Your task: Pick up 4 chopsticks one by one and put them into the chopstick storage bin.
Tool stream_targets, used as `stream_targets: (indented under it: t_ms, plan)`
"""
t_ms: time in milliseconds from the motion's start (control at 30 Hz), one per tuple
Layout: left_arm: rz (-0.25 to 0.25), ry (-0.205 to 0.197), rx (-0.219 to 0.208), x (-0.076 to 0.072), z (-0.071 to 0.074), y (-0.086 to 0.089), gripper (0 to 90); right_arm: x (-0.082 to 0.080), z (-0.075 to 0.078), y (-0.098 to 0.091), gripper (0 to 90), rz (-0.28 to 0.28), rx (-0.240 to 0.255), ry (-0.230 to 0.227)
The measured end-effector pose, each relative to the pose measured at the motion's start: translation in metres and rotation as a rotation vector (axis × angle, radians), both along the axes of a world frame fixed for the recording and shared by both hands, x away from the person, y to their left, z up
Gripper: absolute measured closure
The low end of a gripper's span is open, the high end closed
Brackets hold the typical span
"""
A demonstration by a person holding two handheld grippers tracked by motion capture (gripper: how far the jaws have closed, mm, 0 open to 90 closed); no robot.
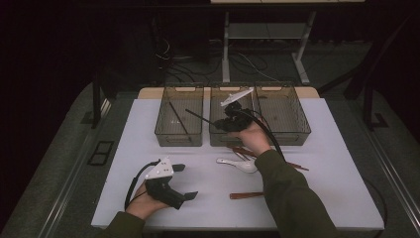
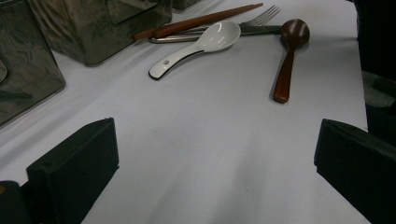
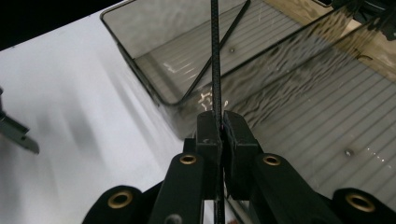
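- We log the left gripper (image 1: 185, 181) at the near left of the white table (image 1: 327, 148): a person's hand holds it low over the cloth, jaws spread wide with bare table between them, as the left gripper view confirms.
- We note the left bin (image 1: 179, 116), smoky and clear-walled, at the far side of the table; one black chopstick (image 1: 177, 117) lies slanted on its ribbed floor.
- We record a second black chopstick (image 3: 215, 56) as the piece in hand: pinched between the pressed-together jaws of the right gripper (image 3: 220, 128), it runs up and away from the pads; in the high view it is held over the gap between the left bin and the middle bin (image 1: 232, 116), its free end pointing toward the left bin.
- We list the right bin (image 1: 282, 114) beside the middle one, touching or nearly so; we cannot tell its contents.
- We count loose cutlery on the cloth near the bins: a white ceramic spoon (image 2: 198, 46), a reddish-brown chopstick (image 2: 196, 21) and a metal fork (image 2: 254, 23) lying together behind it, the spoon's bowl against them.
- We enter a brown wooden spoon (image 2: 286, 56) just beside that group, apart from the white one.
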State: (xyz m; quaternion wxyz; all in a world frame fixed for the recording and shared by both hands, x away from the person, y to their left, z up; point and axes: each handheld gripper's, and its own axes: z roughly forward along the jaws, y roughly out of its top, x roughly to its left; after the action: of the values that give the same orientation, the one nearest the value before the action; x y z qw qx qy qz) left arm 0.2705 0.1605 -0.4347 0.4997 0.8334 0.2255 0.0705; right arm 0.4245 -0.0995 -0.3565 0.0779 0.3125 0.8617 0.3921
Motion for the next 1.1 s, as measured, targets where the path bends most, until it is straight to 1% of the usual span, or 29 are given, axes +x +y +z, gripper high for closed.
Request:
stream_targets:
  t_ms: [267, 333, 400, 467, 533, 600, 633, 767, 867, 967, 1000, 1100]
  plan:
    - [0.005, 0.001, -0.002, 0.000, 0.000, 0.000, 0.0, 0.016, 0.001, 0.021, 85.9, -0.019, -0.008, 0.008]
    - [-0.001, 0.002, 0.004, 0.000, 0.000, -0.001, 0.0, 0.020, 0.002, 0.027, 85.8, -0.022, -0.009, 0.009]
    - [-0.001, 0.005, 0.000, 0.000, 0.000, -0.001, 0.0, 0.025, 0.002, 0.035, 85.9, -0.026, -0.016, 0.011]
    - [-0.004, 0.001, 0.005, 0.000, 0.000, 0.000, 0.0, 0.030, 0.002, 0.043, 85.9, -0.028, -0.027, 0.012]
    - [-0.002, 0.008, 0.001, 0.000, 0.000, 0.000, 0.0, 0.036, 0.002, 0.052, 85.9, -0.028, -0.032, 0.018]
    - [-0.001, 0.009, 0.000, 0.000, 0.000, 0.000, 0.0, 0.042, 0.000, 0.060, 85.9, -0.041, -0.045, 0.025]
    - [-0.003, 0.004, 0.002, 0.000, 0.000, 0.000, 0.0, 0.045, -0.001, 0.064, 85.9, -0.039, -0.049, 0.025]
    - [-0.001, 0.005, 0.002, 0.001, -0.001, 0.000, 0.0, 0.054, -0.006, 0.080, 85.9, -0.054, -0.074, 0.025]
    - [0.007, 0.012, -0.008, 0.001, 0.000, 0.000, 0.0, 0.062, -0.009, 0.091, 85.7, -0.074, -0.082, 0.033]
    - [0.006, 0.010, -0.011, 0.001, 0.001, 0.000, 0.0, 0.067, -0.012, 0.101, 85.6, -0.082, -0.084, 0.033]
    - [0.002, 0.005, -0.009, 0.002, 0.001, 0.001, 0.0, 0.069, -0.013, 0.104, 85.7, -0.093, -0.089, 0.038]
    - [0.000, 0.005, -0.009, 0.002, 0.000, 0.000, 0.0, 0.073, -0.017, 0.113, 85.4, -0.117, -0.128, 0.046]
